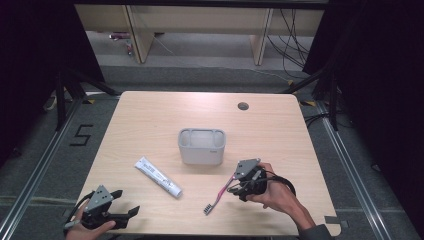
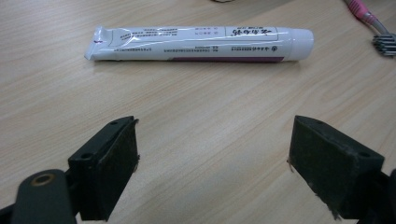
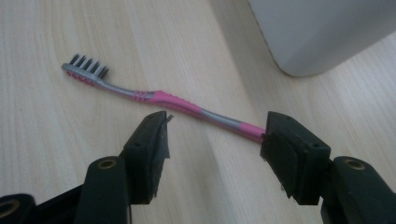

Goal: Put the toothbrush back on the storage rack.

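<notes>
A pink and grey toothbrush (image 1: 218, 194) (image 3: 159, 97) lies flat on the wooden table, bristles toward the front edge. My right gripper (image 1: 234, 187) (image 3: 212, 135) stands open at the handle end; the handle tip reaches the right jaw's pad and the left jaw stays clear of it. A white toothpaste tube (image 1: 158, 177) (image 2: 196, 43) lies to the left of centre. My left gripper (image 1: 127, 201) (image 2: 212, 140) rests open near the front left corner, nothing between its jaws, with the tube lying crosswise a short way ahead of it.
A grey open-top container (image 1: 201, 131) (image 3: 322, 32) stands at the table's centre, just beyond the right gripper. A round cable hole (image 1: 243, 106) sits near the far edge of the table (image 1: 150, 120). Dark curtains and floor rails flank both sides.
</notes>
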Tool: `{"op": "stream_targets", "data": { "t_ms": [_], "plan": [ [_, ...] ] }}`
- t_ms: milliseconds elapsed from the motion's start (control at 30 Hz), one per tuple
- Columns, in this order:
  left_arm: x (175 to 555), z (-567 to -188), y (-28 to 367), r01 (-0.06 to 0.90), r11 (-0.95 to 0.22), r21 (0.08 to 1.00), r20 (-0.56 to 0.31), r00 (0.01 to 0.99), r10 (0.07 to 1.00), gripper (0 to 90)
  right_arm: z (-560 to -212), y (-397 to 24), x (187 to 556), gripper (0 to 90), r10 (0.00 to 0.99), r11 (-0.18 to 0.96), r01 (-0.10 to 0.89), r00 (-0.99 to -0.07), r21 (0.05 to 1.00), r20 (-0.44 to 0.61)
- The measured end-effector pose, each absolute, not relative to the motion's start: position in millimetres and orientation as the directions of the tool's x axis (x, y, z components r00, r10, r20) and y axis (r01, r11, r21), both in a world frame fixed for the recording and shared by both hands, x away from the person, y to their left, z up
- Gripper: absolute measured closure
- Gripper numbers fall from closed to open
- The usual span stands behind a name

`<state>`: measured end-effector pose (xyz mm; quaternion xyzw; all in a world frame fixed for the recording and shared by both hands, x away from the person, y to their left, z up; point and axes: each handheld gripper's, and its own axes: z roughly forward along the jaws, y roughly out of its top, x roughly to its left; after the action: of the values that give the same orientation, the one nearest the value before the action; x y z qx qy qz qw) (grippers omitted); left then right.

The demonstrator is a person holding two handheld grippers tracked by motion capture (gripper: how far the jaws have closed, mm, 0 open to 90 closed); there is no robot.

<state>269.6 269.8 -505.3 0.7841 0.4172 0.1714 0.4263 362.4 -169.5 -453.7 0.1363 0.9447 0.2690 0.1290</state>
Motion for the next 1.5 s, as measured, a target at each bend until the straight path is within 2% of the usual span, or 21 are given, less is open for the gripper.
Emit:
{"op": "stream_targets", "data": {
  "t_ms": [133, 333, 400, 733, 1000, 1067, 1233, 1333, 1367, 1500],
  "plan": [
    [269.9, -505.3, 269.7, 0.51, -0.289, 0.81, -0.088, 0.593, 0.801, 15.1, -457.4, -158.3, 368.6, 42.8, 0.25, 0.867, 0.138, -0.952, 0.479, -0.179],
    [269.2, -505.4, 269.6, 0.51, -0.284, 0.812, -0.09, 0.59, 0.802, 15.1, -458.3, -148.0, 373.9, 43.9, 0.213, 0.889, 0.123, -0.964, 0.44, -0.161],
    [269.3, -505.2, 269.7, 0.509, -0.284, 0.813, -0.089, 0.59, 0.802, 15.1, -458.8, -147.5, 373.6, 44.0, 0.228, 0.887, 0.141, -0.962, 0.439, -0.151],
    [269.2, -505.1, 269.8, 0.508, -0.289, 0.811, -0.087, 0.593, 0.801, 15.2, -467.7, -137.7, 381.2, 44.4, 0.148, 0.915, 0.08, -0.978, 0.395, -0.145],
    [269.0, -505.1, 269.7, 0.512, -0.285, 0.811, -0.089, 0.588, 0.804, 15.2, -471.8, -135.4, 384.3, 44.3, 0.162, 0.922, 0.101, -0.978, 0.374, -0.133],
    [269.3, -505.2, 269.8, 0.511, -0.288, 0.81, -0.087, 0.59, 0.802, 15.2, -473.3, -134.4, 386.4, 44.3, 0.136, 0.925, 0.074, -0.981, 0.373, -0.141],
    [269.3, -505.1, 269.9, 0.511, -0.287, 0.81, -0.087, 0.589, 0.803, 15.2, -473.8, -133.0, 383.8, 44.3, 0.182, 0.932, 0.129, -0.975, 0.338, -0.13],
    [269.1, -505.1, 269.8, 0.513, -0.286, 0.81, -0.088, 0.588, 0.804, 15.2, -473.7, -131.9, 385.7, 44.3, 0.152, 0.938, 0.099, -0.979, 0.333, -0.137],
    [268.9, -505.1, 269.7, 0.514, -0.284, 0.81, -0.09, 0.586, 0.805, 15.2, -474.6, -131.2, 388.0, 44.3, 0.117, 0.939, 0.062, -0.983, 0.339, -0.144],
    [269.1, -505.0, 269.9, 0.513, -0.286, 0.809, -0.087, 0.587, 0.805, 15.2, -473.4, -129.5, 386.9, 44.3, 0.13, 0.945, 0.077, -0.981, 0.318, -0.147]
  ]
}}
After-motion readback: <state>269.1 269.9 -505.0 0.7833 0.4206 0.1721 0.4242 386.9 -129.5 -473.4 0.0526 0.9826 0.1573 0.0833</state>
